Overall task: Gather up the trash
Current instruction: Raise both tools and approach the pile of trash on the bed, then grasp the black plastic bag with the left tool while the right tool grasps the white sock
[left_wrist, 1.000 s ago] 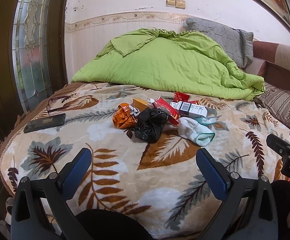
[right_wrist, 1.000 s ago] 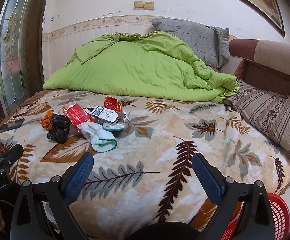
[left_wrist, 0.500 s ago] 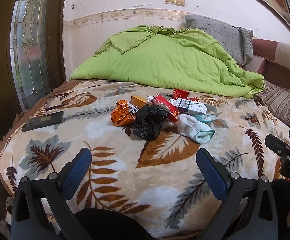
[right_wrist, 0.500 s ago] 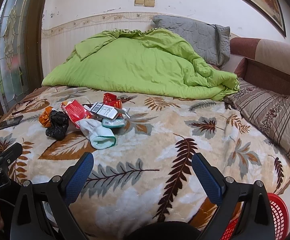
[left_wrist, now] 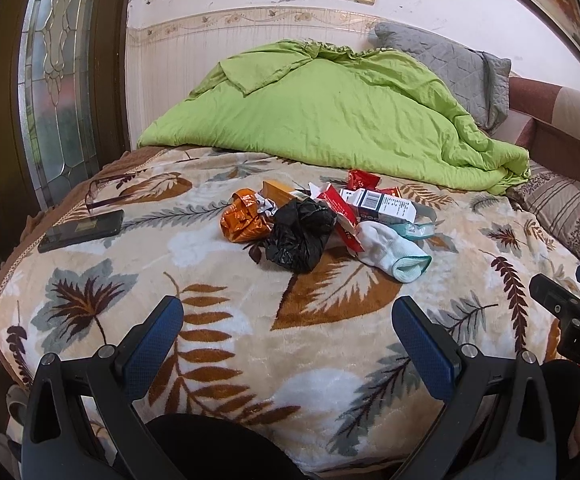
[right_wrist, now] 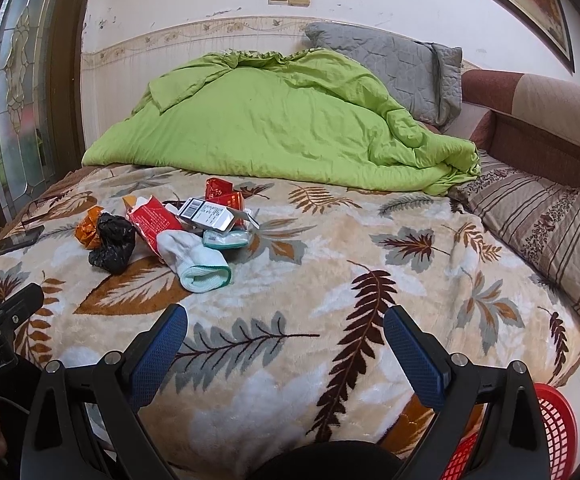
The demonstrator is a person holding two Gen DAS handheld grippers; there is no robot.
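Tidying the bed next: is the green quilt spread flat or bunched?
Bunched: the green quilt lies heaped and creased against the grey pillow.

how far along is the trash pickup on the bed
Nothing looks collected yet. The trash pile lies on the blanket: orange wrapper, black bag, red packet, barcode box. Left gripper and right gripper are both open and hold nothing, short of the pile. The red basket sits beside the bed. All pieces remain.
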